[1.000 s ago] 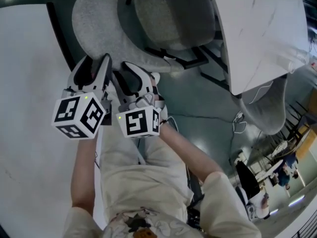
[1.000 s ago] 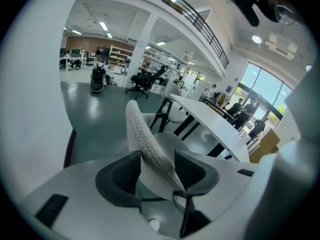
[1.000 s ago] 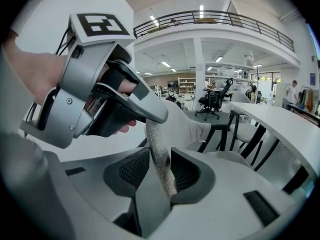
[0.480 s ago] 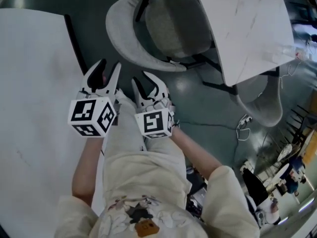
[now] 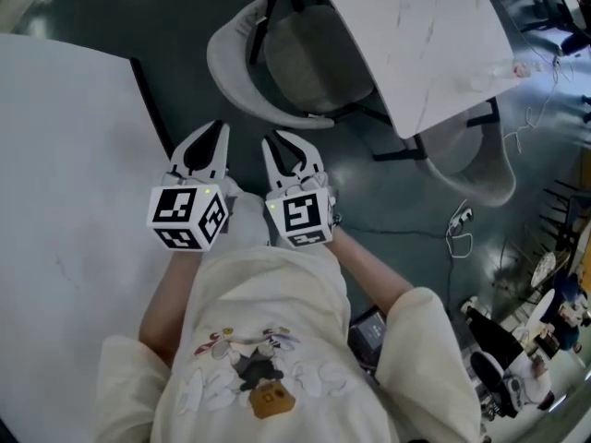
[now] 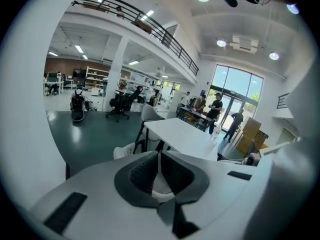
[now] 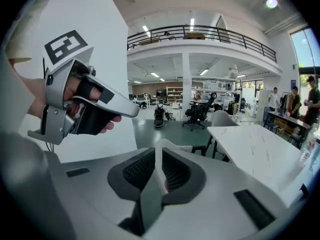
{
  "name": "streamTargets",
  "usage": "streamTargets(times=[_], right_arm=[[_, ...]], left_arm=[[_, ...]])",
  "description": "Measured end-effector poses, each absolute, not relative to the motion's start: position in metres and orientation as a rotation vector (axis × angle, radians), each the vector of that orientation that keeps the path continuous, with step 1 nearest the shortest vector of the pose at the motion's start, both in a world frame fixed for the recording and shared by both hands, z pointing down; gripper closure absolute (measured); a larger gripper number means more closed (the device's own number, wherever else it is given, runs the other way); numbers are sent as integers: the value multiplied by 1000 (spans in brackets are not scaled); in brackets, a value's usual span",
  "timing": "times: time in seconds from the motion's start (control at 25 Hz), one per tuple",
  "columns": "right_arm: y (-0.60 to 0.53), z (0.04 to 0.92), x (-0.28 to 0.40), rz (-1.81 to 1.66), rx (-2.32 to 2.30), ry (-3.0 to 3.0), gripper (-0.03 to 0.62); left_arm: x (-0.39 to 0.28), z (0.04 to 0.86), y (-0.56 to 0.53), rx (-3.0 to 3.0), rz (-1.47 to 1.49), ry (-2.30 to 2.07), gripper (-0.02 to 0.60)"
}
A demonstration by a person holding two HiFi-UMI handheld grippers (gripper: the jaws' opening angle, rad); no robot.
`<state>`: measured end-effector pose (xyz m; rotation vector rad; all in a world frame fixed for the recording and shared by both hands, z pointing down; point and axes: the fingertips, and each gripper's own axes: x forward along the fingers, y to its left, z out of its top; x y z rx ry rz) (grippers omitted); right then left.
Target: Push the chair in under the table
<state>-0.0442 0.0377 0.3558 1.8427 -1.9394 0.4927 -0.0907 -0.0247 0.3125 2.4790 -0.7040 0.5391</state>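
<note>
Head view: left tongs [image 5: 218, 129] and right tongs [image 5: 274, 139] just closed, empty (curved grey chair [image 5: 309, 58] partly under veined white table [image 5: 416, 44]).

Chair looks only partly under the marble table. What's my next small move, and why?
Probably bring both grippers forward to the backrest and nudge the chair further in. It sits only partly beneath the table, with the backrest clear of the table's edge. The left gripper and right gripper, whose jaws have just been closing on nothing, hover apart from the chair.
</note>
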Motion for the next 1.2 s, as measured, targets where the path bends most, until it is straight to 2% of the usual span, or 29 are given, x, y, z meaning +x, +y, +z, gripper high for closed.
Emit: streamTargets(times=[0.2,0.6,1.2], right_arm=[[47,321,-55,456,1830,-1990,559],[54,257,-73,368,1846,-2094,568],[67,227,-76,452,1898,-2125,577]], left_arm=[[-88,281,0,2541,514,-650,572],[-98,235,43,2631,445,-621,572],[-97,224,62,2620,387,-612,572]])
